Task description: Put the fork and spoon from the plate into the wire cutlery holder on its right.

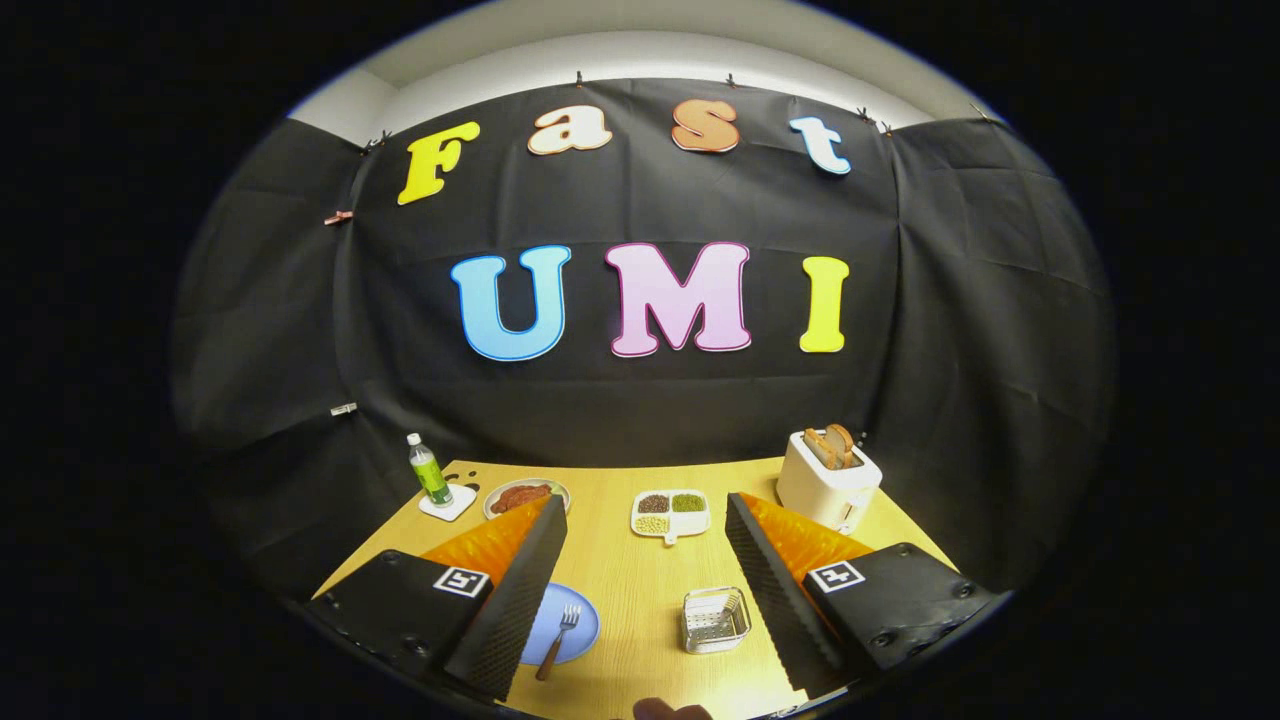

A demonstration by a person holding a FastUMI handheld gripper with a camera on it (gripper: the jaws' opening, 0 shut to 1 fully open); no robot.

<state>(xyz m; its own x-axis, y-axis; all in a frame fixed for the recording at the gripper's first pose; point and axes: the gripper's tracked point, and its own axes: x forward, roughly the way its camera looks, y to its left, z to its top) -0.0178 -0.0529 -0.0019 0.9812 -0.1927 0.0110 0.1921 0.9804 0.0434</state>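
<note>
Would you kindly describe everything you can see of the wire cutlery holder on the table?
The wire cutlery holder is a small, squarish basket of shiny metal mesh with a perforated bottom. It stands upright on the wooden table, right of the blue plate, between the open gripper fingers, touching neither. Whether anything lies inside cannot be told.

Bare table (640, 590) between the spread claw (645, 520) fingers; holder (716, 620) stands just right.

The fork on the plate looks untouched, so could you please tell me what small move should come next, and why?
Probably lower the tool toward the fork and line its open fingers up over the handle. The fork lies on the plate beside the left finger, not between the fingers, and nothing is gripped. The holder waits to the plate's right.
</note>
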